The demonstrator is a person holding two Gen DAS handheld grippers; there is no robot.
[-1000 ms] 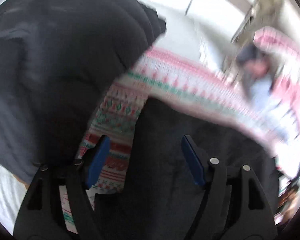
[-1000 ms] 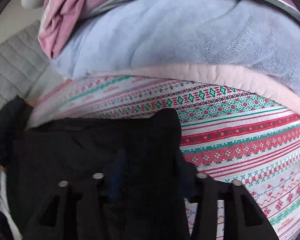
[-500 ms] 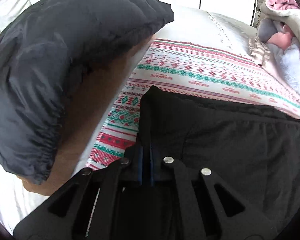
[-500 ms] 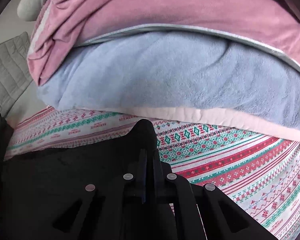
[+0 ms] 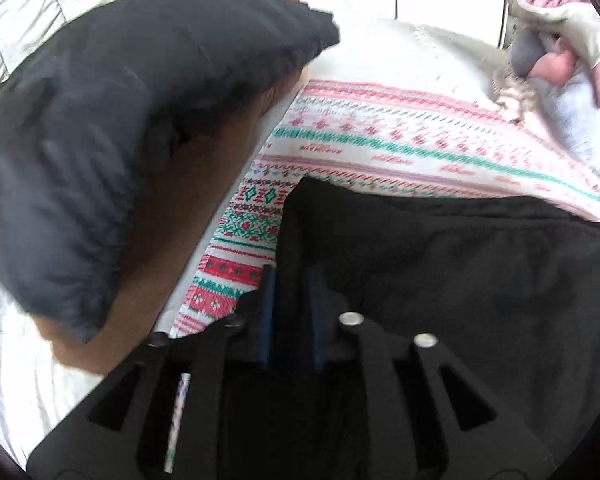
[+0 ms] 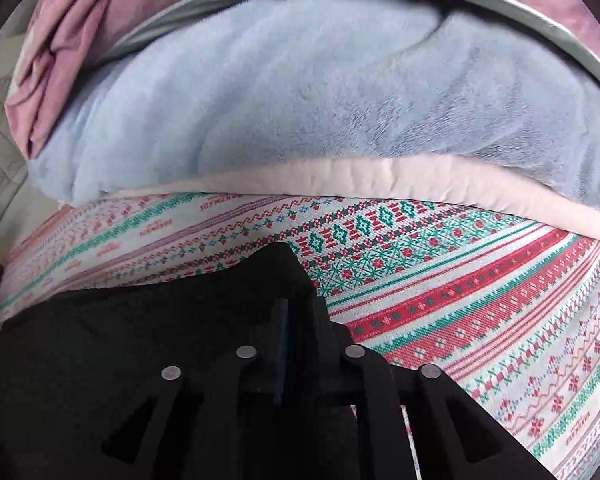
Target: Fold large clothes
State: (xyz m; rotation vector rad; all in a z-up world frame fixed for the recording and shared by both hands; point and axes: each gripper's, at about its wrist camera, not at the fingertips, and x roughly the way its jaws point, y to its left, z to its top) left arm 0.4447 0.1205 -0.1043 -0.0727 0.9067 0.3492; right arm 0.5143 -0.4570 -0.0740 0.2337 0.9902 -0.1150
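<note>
Setting: one bed with a white quilted cover (image 5: 24, 28), seen from both wrist cameras; bright window panes show at the far edge of the left view.

One patterned blanket (image 6: 480, 312), striped in red, green and white, spread flat over the bed; it is the work surface and shows in both views.

One pale blue fleece blanket (image 6: 300, 100), bunched in a heap along the far edge of the patterned blanket, with a cream border beneath it.

One pink fabric (image 6: 60, 40), crumpled above and beside the blue fleece.

One dark puffer jacket (image 5: 100, 140), with a brown lining showing at its lower edge, heaped on the bed to the left of the patterned blanket, apart from the task garment.

One black garment (image 5: 440, 280), the task item, lying on the patterned blanket. One upper corner sits at each gripper; the cloth spans between them.

Two hand-held grippers, black frames with blue pads:
- left gripper (image 5: 290, 280): jaws narrowly apart, having just been easing open; the garment's left corner lies between the pads, and a small gap is visible, so the cloth is not clamped.
- right gripper (image 6: 300, 312): jaws likewise narrowly parted after just opening; the garment's right corner sits between them, loosely, not pinched.
</note>
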